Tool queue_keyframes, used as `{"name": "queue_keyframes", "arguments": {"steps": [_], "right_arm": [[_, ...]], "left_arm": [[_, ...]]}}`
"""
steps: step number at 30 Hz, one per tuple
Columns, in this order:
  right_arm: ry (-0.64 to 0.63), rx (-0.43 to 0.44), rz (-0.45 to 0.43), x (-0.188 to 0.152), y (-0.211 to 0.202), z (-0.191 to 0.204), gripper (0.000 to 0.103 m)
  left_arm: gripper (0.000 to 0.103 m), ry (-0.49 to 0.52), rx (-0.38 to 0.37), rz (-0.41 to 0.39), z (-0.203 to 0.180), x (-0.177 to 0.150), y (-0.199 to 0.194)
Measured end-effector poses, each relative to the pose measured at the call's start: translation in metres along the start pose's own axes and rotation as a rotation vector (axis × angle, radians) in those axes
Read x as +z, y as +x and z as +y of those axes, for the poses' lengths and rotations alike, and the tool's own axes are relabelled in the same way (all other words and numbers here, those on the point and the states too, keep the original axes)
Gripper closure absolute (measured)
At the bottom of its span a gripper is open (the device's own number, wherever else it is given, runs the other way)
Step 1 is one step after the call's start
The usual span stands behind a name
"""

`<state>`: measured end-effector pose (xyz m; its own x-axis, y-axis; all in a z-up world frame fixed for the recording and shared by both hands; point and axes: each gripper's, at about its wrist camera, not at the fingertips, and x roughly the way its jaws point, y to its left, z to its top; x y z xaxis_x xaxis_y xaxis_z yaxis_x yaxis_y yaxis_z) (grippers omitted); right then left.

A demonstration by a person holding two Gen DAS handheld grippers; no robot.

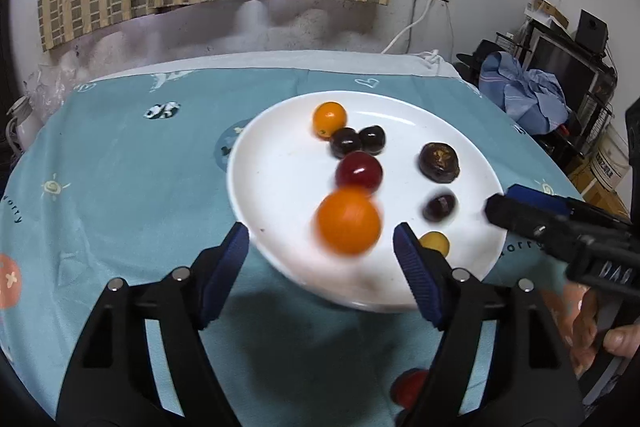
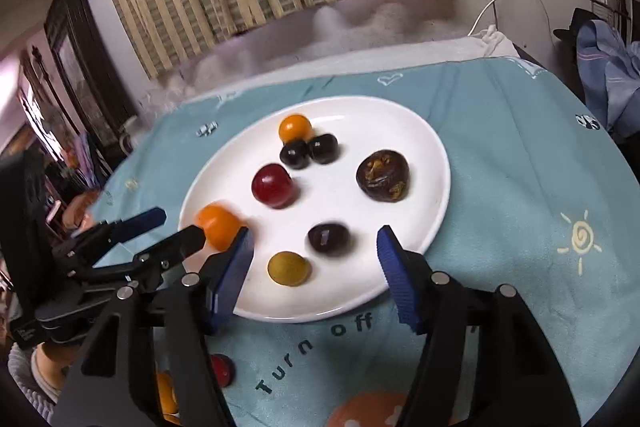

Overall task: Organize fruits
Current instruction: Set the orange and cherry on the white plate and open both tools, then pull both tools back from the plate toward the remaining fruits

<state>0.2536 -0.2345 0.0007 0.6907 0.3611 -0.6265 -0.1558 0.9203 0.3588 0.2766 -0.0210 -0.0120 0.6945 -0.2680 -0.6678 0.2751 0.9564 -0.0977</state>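
Observation:
A white plate (image 1: 280, 167) on the teal cloth holds several fruits. My left gripper (image 1: 322, 231) is open at the plate's near rim, and a blurred orange fruit (image 1: 348, 221) lies just past its tips, untouched by the pads. A red fruit (image 1: 358, 173), two dark cherries (image 1: 346, 143) and a small orange fruit (image 1: 329, 119) sit farther back. My right gripper (image 2: 316, 233) is open too, with a blurred dark fruit (image 2: 329, 238) between its tips, not pressed. A yellow fruit (image 2: 289, 268) lies nearer, and a dark wrinkled fruit (image 2: 383, 175) sits to the right.
Off the plate, a red fruit (image 2: 221, 369) and an orange fruit (image 2: 166, 395) lie on the cloth (image 2: 520, 187) under the grippers. A curtain and wall stand behind the table. Clothes and shelves crowd the right side. A hand (image 1: 592, 323) holds the right gripper's handle.

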Motion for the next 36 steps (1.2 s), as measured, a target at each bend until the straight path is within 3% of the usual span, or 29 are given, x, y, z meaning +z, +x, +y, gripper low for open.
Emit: {"name": "queue_keyframes", "arguments": {"steps": [4, 9, 16, 23, 26, 28, 30, 34, 36], "right_arm": [[0.011, 0.057, 0.003, -0.004, -0.023, 0.008, 0.039], [0.028, 0.118, 0.033, -0.035, -0.053, 0.012, 0.036], [0.180, 0.200, 0.084, -0.068, -0.066, -0.009, 0.035], [0.251, 0.219, 0.112, -0.067, -0.061, -0.020, 0.035], [0.267, 0.220, 0.115, -0.068, -0.060, -0.024, 0.035], [0.278, 0.222, 0.116, -0.068, -0.059, -0.027, 0.034], [0.285, 0.226, 0.113, -0.069, -0.060, -0.028, 0.032], [0.268, 0.226, 0.107, -0.069, -0.062, -0.025, 0.031], [0.262, 0.229, 0.111, -0.069, -0.061, -0.023, 0.031]], "left_arm": [[0.019, -0.050, -0.007, -0.020, 0.009, -0.007, -0.019], [0.015, -0.056, 0.010, -0.003, 0.016, -0.044, -0.048], [0.007, 0.034, -0.020, 0.037, -0.002, -0.094, -0.080], [0.004, 0.091, -0.007, 0.115, -0.006, -0.111, -0.067], [0.002, 0.069, 0.002, 0.095, 0.006, -0.108, -0.069], [0.002, 0.032, 0.059, 0.040, 0.021, -0.101, -0.075], [0.002, -0.066, 0.123, 0.016, 0.049, -0.098, -0.080], [0.002, -0.268, -0.005, 0.007, 0.085, -0.099, -0.087], [0.002, -0.275, -0.022, 0.008, 0.085, -0.100, -0.088]]}}
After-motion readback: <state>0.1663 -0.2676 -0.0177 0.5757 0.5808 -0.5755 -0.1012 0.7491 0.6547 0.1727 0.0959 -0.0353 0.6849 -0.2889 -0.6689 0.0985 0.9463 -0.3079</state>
